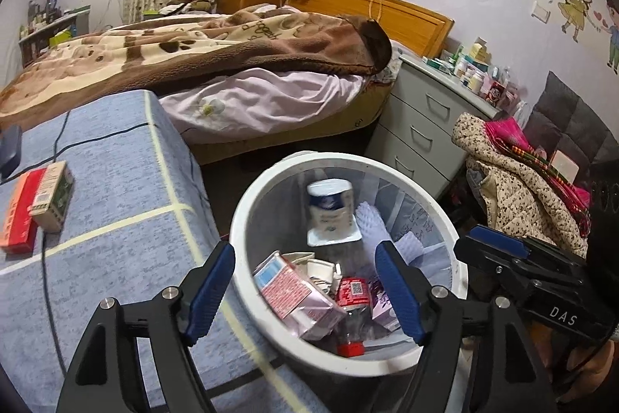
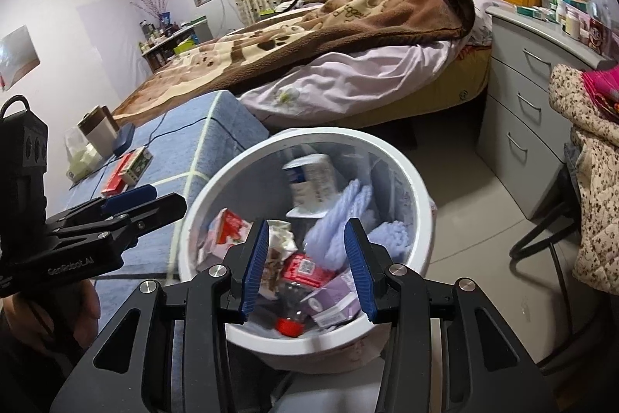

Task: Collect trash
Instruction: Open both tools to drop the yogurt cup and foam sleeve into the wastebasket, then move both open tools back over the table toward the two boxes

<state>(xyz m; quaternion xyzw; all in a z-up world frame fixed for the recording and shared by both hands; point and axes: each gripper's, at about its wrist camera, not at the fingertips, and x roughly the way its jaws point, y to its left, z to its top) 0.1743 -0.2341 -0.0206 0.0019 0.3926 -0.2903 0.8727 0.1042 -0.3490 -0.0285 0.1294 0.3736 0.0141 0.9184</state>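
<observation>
A white trash bin (image 1: 240, 219) (image 2: 216, 180) stands on the floor beside a blue-covered table (image 1: 116, 173). It holds a pink carton (image 1: 294, 293), a clear bottle with a red cap (image 1: 350, 329) (image 2: 290, 300), an upturned white cup (image 1: 330, 211) and lilac foam netting (image 2: 340, 219). My left gripper (image 1: 305, 245) hangs wide open over the bin with nothing between its pads. My right gripper (image 2: 306, 222) is partly open above the bin, also with nothing in it. Each gripper shows at the edge of the other's view (image 1: 487, 242) (image 2: 147, 196).
A red box (image 1: 19, 215) and a tan and green box (image 1: 52, 196) lie on the table with a black cable (image 1: 50, 277). Behind are a bed (image 1: 232, 95), a grey drawer unit (image 1: 421, 126) and clothes piled on a chair (image 1: 518, 180).
</observation>
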